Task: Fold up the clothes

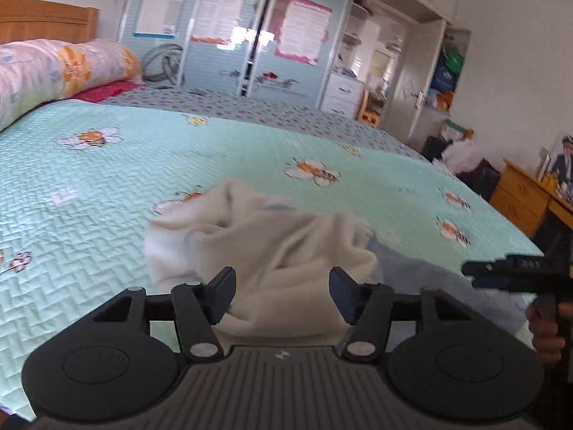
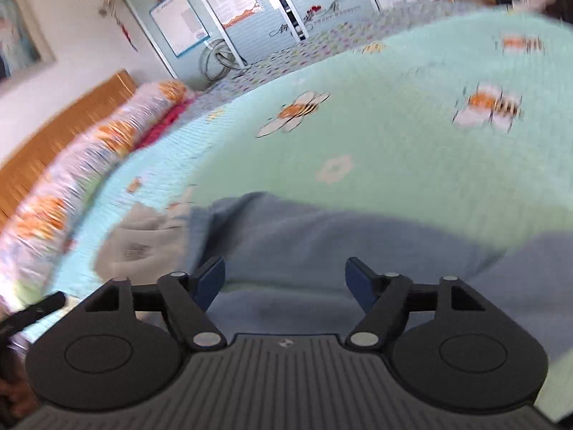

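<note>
A bedroom fills both views: a wide bed under a mint-green quilted bedspread point(image 1: 150, 165) printed with bees and white flowers, a wooden headboard point(image 1: 46, 18) at its far end, and a rolled floral duvet point(image 1: 53, 68) lying along that end. Beyond the bed stands a pale blue sliding-door wardrobe point(image 1: 236, 36) with posters stuck on its panels, and to the right of it a low wooden dresser point(image 1: 523, 193) against the wall.

The left gripper point(image 1: 283, 294) hangs above the bed with its jaws standing well apart and nothing pinched between them. Just ahead of its fingertips, and reaching under the gap between them, lies a crumpled cream-white fleece garment point(image 1: 250, 243), heaped in loose folds on the bedspread. Whether the fingertips touch the fabric cannot be told. To the right of this gripper, at the picture's edge, a hand point(image 1: 548, 329) grips the dark handle of the other tool.

The right gripper point(image 2: 284, 279) is also wide open and holds nothing. Directly ahead of and beneath its fingers spreads a pale blue soft garment point(image 2: 322, 236), lying fairly flat on the bedspread. To the left of its left finger, the cream-white heap shows as a grey-white lump touching the blue cloth's edge. This view is smeared by motion blur.
</note>
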Motion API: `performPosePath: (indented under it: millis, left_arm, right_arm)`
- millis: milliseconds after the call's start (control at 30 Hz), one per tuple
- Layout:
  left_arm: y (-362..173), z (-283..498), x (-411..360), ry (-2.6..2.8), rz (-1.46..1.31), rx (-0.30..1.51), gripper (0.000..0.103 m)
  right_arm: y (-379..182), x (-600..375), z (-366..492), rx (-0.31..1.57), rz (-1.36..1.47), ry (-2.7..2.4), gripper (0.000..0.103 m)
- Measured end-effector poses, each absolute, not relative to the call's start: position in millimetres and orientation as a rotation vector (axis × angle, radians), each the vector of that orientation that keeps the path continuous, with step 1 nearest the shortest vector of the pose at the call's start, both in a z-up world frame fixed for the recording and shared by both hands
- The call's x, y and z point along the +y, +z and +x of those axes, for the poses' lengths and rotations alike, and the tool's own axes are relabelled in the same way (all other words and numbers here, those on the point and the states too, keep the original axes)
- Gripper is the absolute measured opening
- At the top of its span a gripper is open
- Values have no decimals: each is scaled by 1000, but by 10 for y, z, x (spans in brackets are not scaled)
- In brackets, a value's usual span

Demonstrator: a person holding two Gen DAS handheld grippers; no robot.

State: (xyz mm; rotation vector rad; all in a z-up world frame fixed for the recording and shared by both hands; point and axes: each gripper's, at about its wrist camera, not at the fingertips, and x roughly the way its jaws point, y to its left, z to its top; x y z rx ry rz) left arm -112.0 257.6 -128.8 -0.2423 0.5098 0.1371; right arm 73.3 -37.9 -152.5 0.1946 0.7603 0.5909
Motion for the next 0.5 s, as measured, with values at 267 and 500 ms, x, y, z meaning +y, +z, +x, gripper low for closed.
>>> performPosePath:
  millis: [267, 500]
  left_arm:
    - [-1634, -404, 2494, 196, -127, 695, 79]
    - [-1745, -145, 2711, 235, -258, 763, 86]
  right_arm:
    - [-1898, -296, 1313, 800, -33, 486, 79]
    - [-1881, 503, 1420, 795, -192, 668, 80]
